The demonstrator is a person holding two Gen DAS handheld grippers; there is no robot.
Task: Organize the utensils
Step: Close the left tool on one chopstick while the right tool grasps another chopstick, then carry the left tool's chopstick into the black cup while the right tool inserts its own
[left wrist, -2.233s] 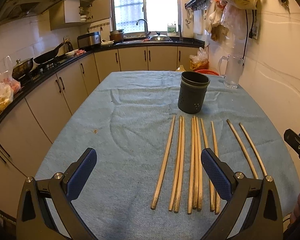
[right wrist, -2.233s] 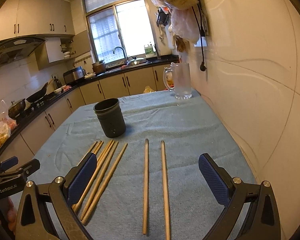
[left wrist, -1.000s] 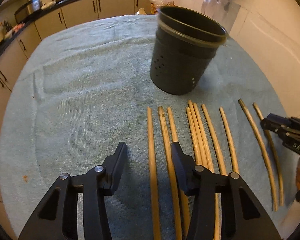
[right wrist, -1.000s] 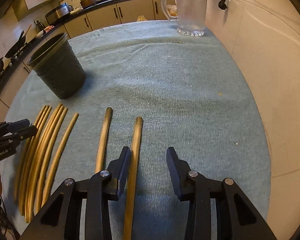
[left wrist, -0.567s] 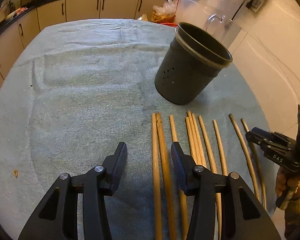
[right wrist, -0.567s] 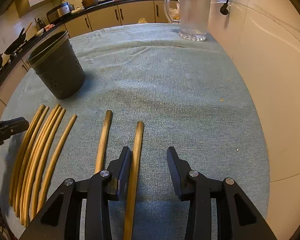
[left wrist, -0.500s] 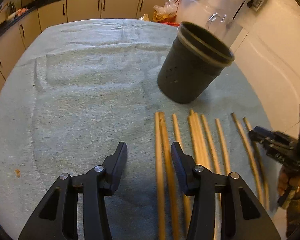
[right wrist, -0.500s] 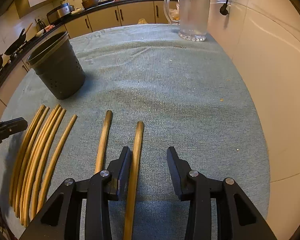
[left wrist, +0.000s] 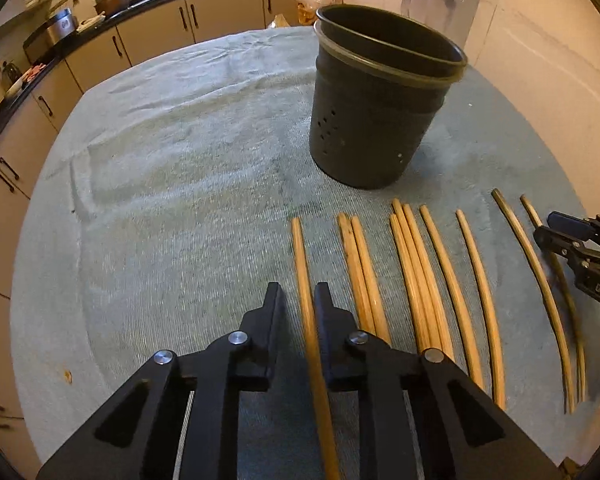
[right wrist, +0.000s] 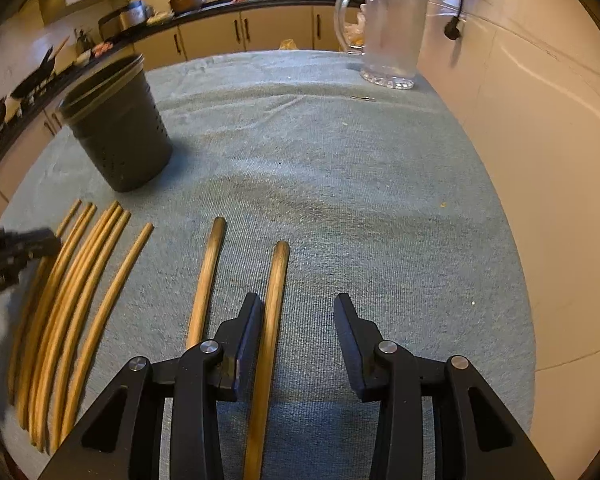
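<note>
Low in the left wrist view, our left gripper (left wrist: 298,300) has just been closing around the leftmost pale wooden chopstick (left wrist: 302,268). Its jaws now stand narrow. The stick runs straight up the frame between them, close against the right-hand pad, with a sliver of gap still showing on the left, so we judge the pinch not yet complete. Its long axis lies along the line our fingers point, the far tip aimed toward the dark grey perforated plastic utensil holder (left wrist: 376,128), which stands upright in the upper centre on the pale blue-grey towelling cloth (left wrist: 160,184). To the right, the other wooden chopsticks (left wrist: 420,280) lie in a loose parallel row on the cloth. Our right gripper (left wrist: 556,230) shows at the right edge, over the two darker sticks.

Along the bottom of the right wrist view, that gripper (right wrist: 296,318) stands partly open, wider than the left. A thick brown wooden chopstick (right wrist: 274,292) lies lengthwise between its jaws, just beside the left-hand pad and well apart from the other, so nothing is gripped. A second brown chopstick (right wrist: 208,276) lies just outside to the left. The holder (right wrist: 118,140) stands at the upper left, and a clear glass jug (right wrist: 392,36) at the upper right. We judge the left hand nearer to the holder.
</note>
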